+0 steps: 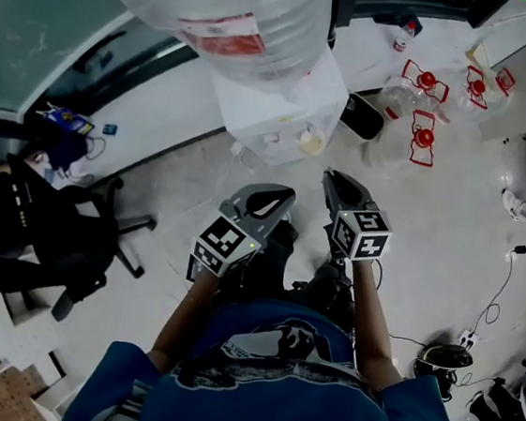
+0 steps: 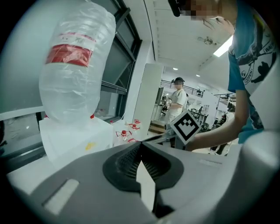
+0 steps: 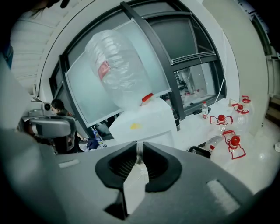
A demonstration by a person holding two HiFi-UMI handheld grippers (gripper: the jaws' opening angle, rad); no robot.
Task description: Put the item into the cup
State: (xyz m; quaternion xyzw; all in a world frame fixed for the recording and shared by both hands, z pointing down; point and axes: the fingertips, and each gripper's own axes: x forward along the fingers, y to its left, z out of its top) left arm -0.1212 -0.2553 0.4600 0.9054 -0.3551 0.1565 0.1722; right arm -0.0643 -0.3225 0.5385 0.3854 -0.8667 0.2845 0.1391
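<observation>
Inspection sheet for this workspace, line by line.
Surface: pale floor.
Job's things: nothing seen; no cup or item in view.
Clutter: clear plastic jugs with red caps; black office chair.
Grippers: left gripper has its jaws together and is empty; right gripper has its jaws a slit apart, contents unclear.
Cables: black cables on the floor at the right.
Surroundings: white water dispenser with a bagged clear bottle; dark-framed glass wall; a standing person far off.

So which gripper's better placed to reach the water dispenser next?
Right, by a slim margin. In the head view the right gripper reaches further forward and sits closer to the dispenser than the left gripper, which is held back nearer the body.
</observation>
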